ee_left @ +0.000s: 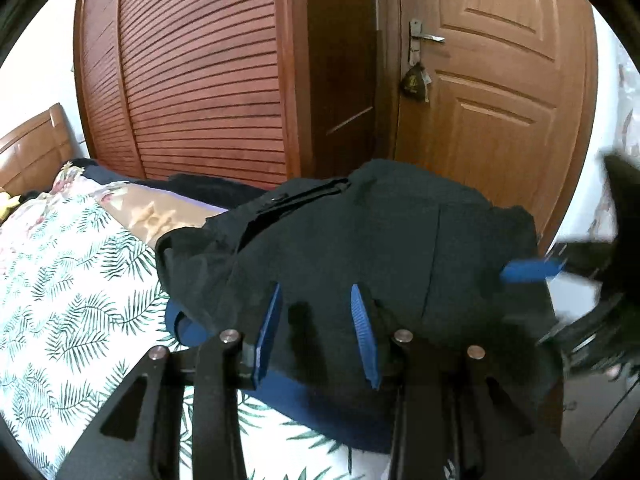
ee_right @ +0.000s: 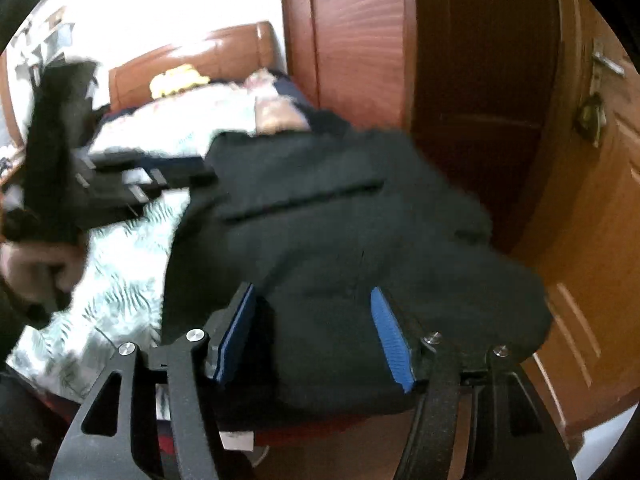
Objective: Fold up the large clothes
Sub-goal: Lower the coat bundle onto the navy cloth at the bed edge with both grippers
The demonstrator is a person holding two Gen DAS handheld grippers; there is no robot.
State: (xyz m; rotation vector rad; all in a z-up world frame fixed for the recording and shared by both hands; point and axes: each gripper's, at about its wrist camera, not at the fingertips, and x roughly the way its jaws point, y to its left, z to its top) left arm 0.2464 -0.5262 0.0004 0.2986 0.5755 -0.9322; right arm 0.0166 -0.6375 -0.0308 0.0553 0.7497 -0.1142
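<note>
Folding: dark garment [ee_left: 360, 240] bunched at the bed [ee_left: 72, 280] edge, unfinished.
Left gripper [ee_left: 316, 328]: fingers partly open, cloth between; grip unclear.
Right gripper [ee_right: 312, 336]: wider, straddling cloth.

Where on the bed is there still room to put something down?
The leaf-print bedsheet lies bare left of the dark garment, toward the wooden headboard. The bed's near corner is crowded: garment, left gripper and right gripper.

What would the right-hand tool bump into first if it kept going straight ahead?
Most likely the dark garment lying on the bed. The right gripper already has that cloth between its open jaws, so little free space seems left, though blur makes depth unclear.
</note>
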